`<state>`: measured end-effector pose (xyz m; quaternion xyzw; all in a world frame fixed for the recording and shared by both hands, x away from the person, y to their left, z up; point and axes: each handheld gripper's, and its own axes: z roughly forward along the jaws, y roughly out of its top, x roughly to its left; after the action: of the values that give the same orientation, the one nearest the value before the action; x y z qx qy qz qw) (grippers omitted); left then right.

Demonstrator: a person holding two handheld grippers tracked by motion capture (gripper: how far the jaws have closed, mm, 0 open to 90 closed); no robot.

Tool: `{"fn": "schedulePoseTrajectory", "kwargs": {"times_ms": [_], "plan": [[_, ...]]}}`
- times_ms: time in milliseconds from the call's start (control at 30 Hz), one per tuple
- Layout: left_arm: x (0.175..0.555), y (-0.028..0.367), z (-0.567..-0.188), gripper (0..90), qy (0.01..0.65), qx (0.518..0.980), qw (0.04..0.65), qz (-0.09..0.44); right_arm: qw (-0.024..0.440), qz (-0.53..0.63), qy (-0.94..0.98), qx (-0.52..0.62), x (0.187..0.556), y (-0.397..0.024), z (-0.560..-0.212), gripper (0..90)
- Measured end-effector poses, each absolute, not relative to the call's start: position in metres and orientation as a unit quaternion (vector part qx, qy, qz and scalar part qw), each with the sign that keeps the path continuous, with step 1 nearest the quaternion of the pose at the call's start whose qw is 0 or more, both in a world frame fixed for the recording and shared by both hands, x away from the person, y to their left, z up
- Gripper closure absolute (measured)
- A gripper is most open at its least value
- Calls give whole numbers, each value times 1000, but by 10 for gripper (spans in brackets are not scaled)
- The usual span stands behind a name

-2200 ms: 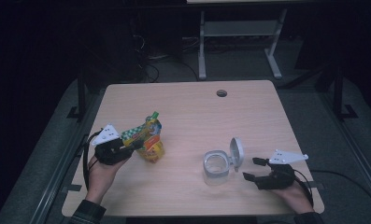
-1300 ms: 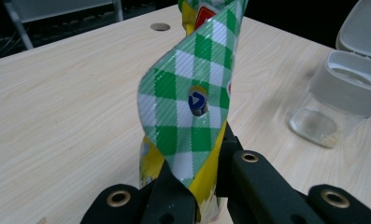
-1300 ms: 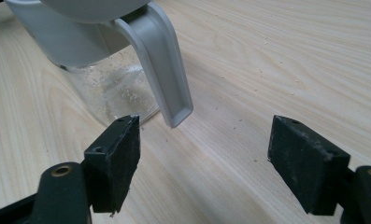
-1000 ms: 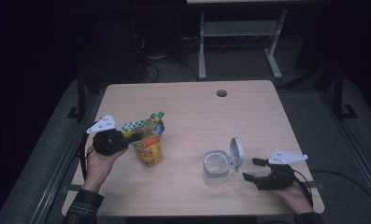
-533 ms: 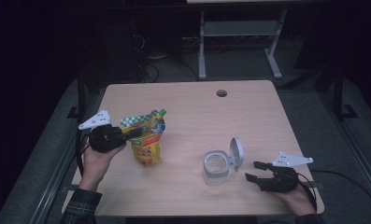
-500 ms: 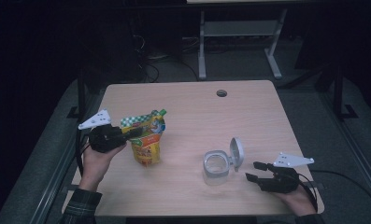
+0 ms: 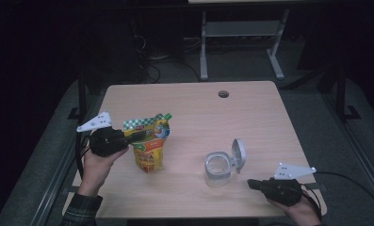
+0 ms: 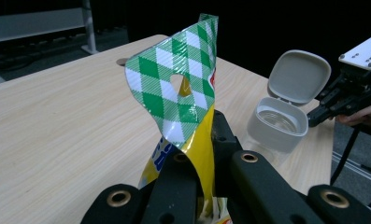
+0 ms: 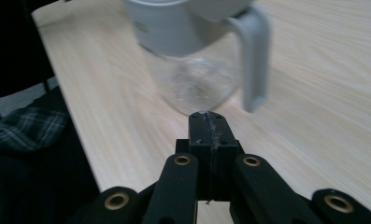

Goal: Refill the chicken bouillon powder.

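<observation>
A yellow refill pouch [image 7: 149,149] with a green-checked top [image 8: 183,88] hangs upright over the table's left half, its bottom close to the wood. My left gripper [image 7: 135,137] is shut on the pouch's upper edge, pinched between its jaws [image 8: 204,156]. A clear container [image 7: 218,168] with its grey lid [image 7: 239,153] flipped open stands right of centre. My right gripper [image 7: 251,184] sits near the front edge, just right of the container [image 9: 192,79]. Its jaws have just been closing and now meet [image 9: 207,122] with nothing between them.
The wooden table [image 7: 194,108] has a cable hole [image 7: 223,94] at the back. A desk frame [image 7: 241,33] stands on the dark floor beyond. A plaid sleeve [image 9: 29,126] is at the table's near edge. The right gripper [image 8: 330,105] shows beside the container [image 8: 279,123].
The left gripper has raised the pouch from lying tilted to hanging upright and drawn it slightly left. The right gripper has backed away from the container toward the front edge and closed its jaws.
</observation>
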<state>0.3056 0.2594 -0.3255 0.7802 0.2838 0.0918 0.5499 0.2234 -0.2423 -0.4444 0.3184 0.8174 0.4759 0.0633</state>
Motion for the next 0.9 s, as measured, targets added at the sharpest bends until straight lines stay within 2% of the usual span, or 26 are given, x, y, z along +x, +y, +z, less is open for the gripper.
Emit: {"fn": "schedulePoseTrajectory", "kwargs": {"times_ms": [467,900], "plan": [[302,253,-321,900,272,784,552,79,41,493,829,261,216,-203,-438,900],[295,247,-309,900,256,787,557,68,48,506,830,231,215,-161,-428,900]]}}
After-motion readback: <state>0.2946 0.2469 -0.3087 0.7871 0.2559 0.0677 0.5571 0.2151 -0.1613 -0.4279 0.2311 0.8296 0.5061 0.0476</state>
